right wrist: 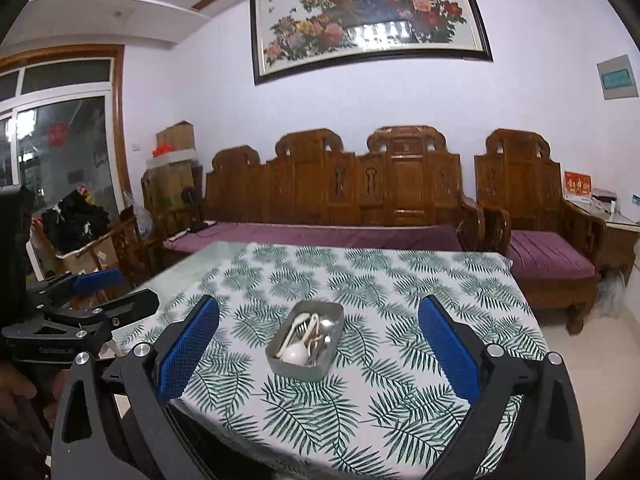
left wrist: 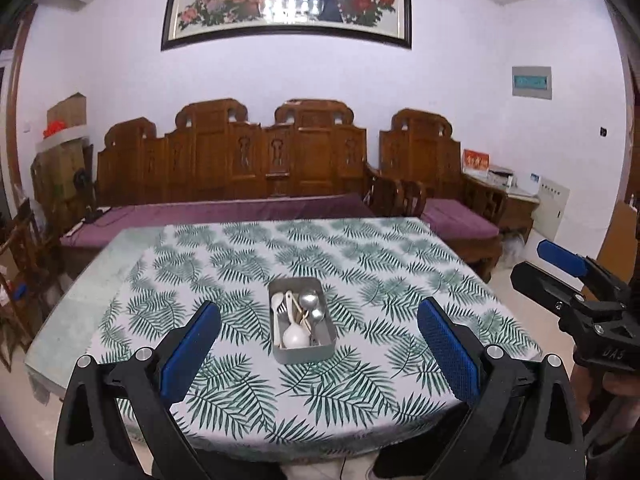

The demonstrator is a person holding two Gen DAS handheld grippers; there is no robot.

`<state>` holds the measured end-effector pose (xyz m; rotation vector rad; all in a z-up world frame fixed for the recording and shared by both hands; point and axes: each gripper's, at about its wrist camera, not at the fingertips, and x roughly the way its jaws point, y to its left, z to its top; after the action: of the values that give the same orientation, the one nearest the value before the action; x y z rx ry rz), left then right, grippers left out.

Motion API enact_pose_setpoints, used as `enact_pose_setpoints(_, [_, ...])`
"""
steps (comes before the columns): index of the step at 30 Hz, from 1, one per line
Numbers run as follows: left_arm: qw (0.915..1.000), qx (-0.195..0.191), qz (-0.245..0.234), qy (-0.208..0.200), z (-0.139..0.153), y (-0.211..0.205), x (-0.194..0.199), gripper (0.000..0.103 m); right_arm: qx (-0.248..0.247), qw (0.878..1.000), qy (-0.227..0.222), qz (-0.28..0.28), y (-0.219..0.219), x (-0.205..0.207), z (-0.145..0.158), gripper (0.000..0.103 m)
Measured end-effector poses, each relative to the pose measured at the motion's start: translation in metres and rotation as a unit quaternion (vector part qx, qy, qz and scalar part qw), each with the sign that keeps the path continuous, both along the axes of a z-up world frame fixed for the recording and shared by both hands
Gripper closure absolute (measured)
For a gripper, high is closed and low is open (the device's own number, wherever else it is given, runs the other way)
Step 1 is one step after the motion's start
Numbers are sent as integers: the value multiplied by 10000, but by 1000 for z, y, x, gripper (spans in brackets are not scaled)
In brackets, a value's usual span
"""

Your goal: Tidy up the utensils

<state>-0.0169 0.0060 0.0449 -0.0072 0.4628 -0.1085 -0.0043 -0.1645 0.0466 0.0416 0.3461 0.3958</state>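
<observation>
Landmark = metal tin (left wrist: 301,320), sits on the leaf-print tablecloth (left wrist: 224,384) roughly mid-table, a bit toward the near edge; utensils all jumbled inside it, nothing laid out on the cloth around it. Left gripper (left wrist: 319,354) hangs short of the tin on the near side, fingers spread wide, holding nothing; right gripper (right wrist: 319,352) likewise short of the tin and a little right of it, fingers spread wide, empty. In the tin left to right: white plastic spoon (left wrist: 276,305) along the left wall, big white ladle-type spoon (left wrist: 296,336) with its bowl at the near end, metal spoons (left wrist: 310,300) toward the right and far end; a fork and some pale sticks seem mixed in, too tangled to count. Handling guess: plastic pieces light and stiff, metal spoons a bit heavier, smooth and likely slippery in the pads; best hold is a handle shaft poking up off the pile, not a rounded bowl. Tin looks thin, light, probably slides on the cloth if nudged, so one gripper may need to steady its rim. Cloth is soft and could bunch; bare tabletop strip shows left of the tin. Behind the tin: carved wooden bench (right wrist: 360,184) with purple cushion, framed flower painting (right wrist: 368,16) above, window far left
</observation>
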Motion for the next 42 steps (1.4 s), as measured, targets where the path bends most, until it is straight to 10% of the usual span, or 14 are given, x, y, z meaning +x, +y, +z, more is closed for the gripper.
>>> enact_pose_setpoints(42, [9999, -41, -26, -144, 5, -3, -11, 8, 21, 10000, -3, 27, 2, -1, -2, 3])
